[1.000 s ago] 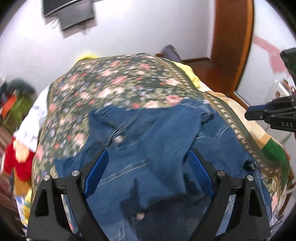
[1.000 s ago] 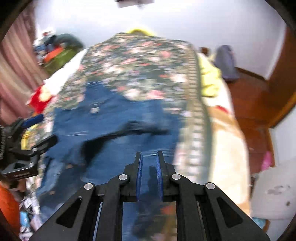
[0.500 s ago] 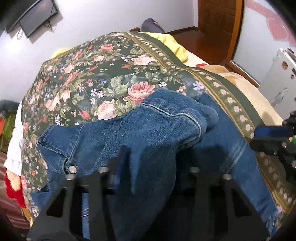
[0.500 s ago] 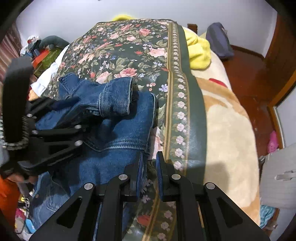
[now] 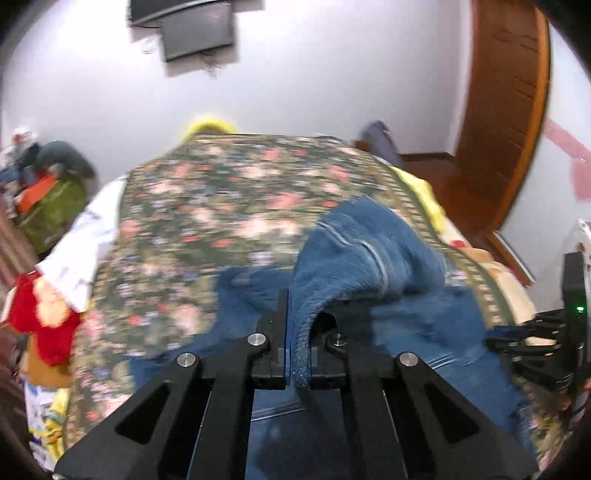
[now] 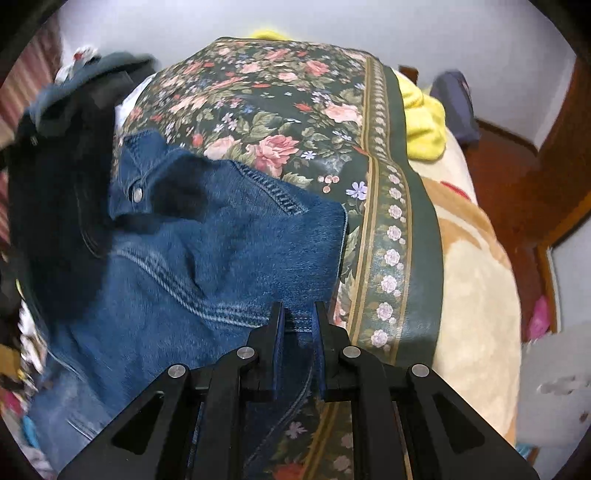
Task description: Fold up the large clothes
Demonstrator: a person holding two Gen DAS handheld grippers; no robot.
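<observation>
My left gripper (image 5: 297,343) has just been closing, and now its jaws are clamped on a fold of the denim jacket (image 5: 369,258), the blue cloth rising from between the fingers in a hump toward the far right. My right gripper (image 6: 298,325) has its jaws drawn narrow and pinched on the jacket's near hem, stitched edge running right between the pads. The jacket lies crumpled on the floral bedspread (image 6: 295,110), near the bedspread's green bordered edge, collar and a metal snap button (image 6: 137,193) off to the left in the right wrist view. Beyond that border I see the beige blanket (image 6: 476,280) and a yellow cloth (image 6: 421,122) at the far end of the bed. The left wrist view is blurred; in it a red and yellow soft toy (image 5: 40,325) sits at the left side, a dark screen (image 5: 195,29) hangs on the white wall, and my other gripper shows at the right edge.
</observation>
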